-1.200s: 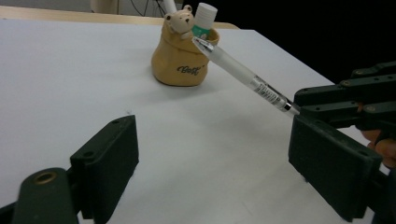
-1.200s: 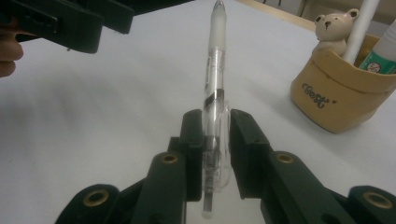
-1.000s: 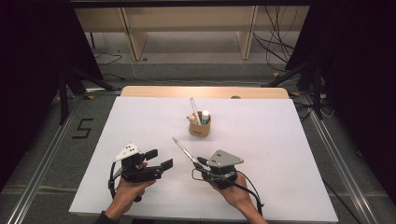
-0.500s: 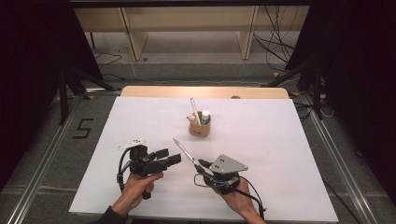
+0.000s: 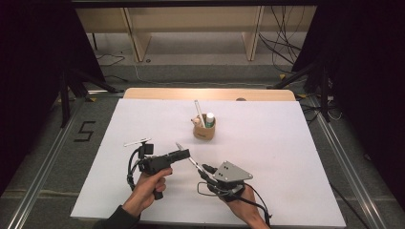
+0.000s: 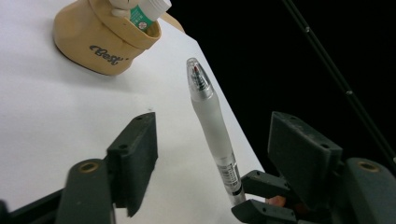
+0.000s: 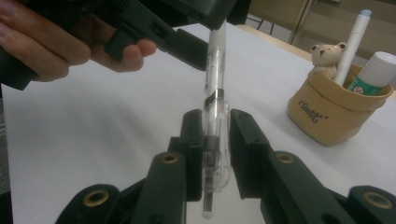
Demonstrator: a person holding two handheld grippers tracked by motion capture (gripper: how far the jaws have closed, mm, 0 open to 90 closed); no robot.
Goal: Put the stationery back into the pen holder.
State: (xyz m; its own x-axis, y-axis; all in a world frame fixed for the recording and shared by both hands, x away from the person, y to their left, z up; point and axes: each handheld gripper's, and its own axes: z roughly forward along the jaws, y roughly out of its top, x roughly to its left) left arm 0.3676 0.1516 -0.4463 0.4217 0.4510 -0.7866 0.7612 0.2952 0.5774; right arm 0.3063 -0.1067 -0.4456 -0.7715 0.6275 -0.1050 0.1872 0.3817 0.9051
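Observation:
A frosted white pen [image 7: 215, 65] with a clear end stands upright between the pads of my right gripper [image 7: 215, 126], which is shut on its lower part. In the high view the pen [image 5: 195, 164] slants up and left from the right gripper [image 5: 206, 172]. My left gripper [image 6: 212, 135] has come in from the left, and its jaws stand on either side of the pen [image 6: 205, 102] with a gap on each side. They have just been closing, with the pen between them. From above, the left gripper [image 5: 184, 153] sits at the pen's upper half.
A tan fabric pen holder [image 5: 204, 131] stands farther back on the white table [image 5: 286, 143], holding a white marker [image 7: 350, 46], a glue stick [image 7: 373, 70] and a small bear figure [image 7: 327, 53]. The table's front edge lies just under both hands.
The left gripper has moved right up to the pen, turned onto its side, and narrowed its jaws around the pen. The right gripper and pen have stayed put.

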